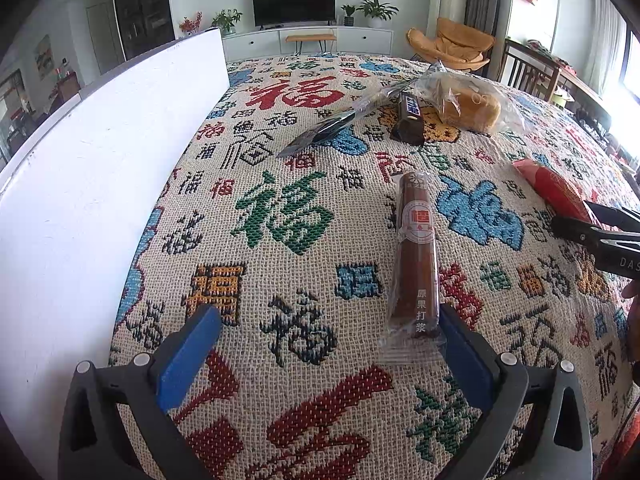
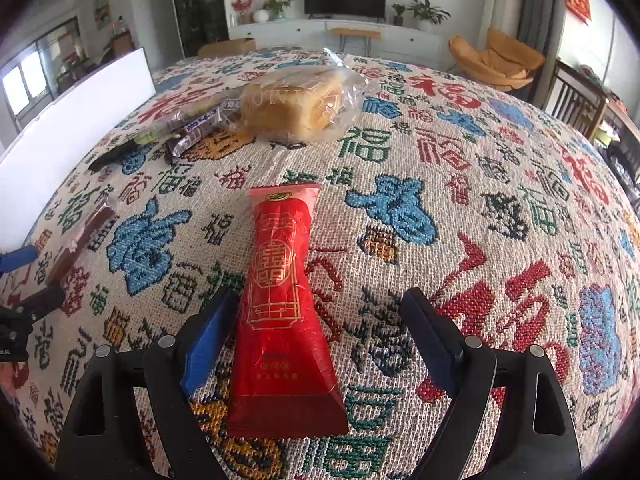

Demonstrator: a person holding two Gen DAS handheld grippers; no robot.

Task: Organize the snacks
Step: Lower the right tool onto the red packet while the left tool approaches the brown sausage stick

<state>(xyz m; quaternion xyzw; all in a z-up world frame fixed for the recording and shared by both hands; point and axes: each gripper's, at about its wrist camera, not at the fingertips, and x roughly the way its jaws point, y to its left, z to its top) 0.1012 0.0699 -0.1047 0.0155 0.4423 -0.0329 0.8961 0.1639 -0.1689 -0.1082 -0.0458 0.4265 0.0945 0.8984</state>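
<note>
On the patterned tabletop [image 1: 280, 152] both claws gape wide and hold nothing: the left claw [image 1: 324, 350] has the brown bar [image 1: 414, 248] just inside its right pad, and the right claw [image 2: 320, 340] straddles the red packet [image 2: 282, 312], which sits nearer its left pad. Each snack lies flat with its long axis running straight away from its claw, near end between the pads. To grip well, I'd shift each claw sideways until its snack is centred, lower, then close across the narrow width near the end.
</note>
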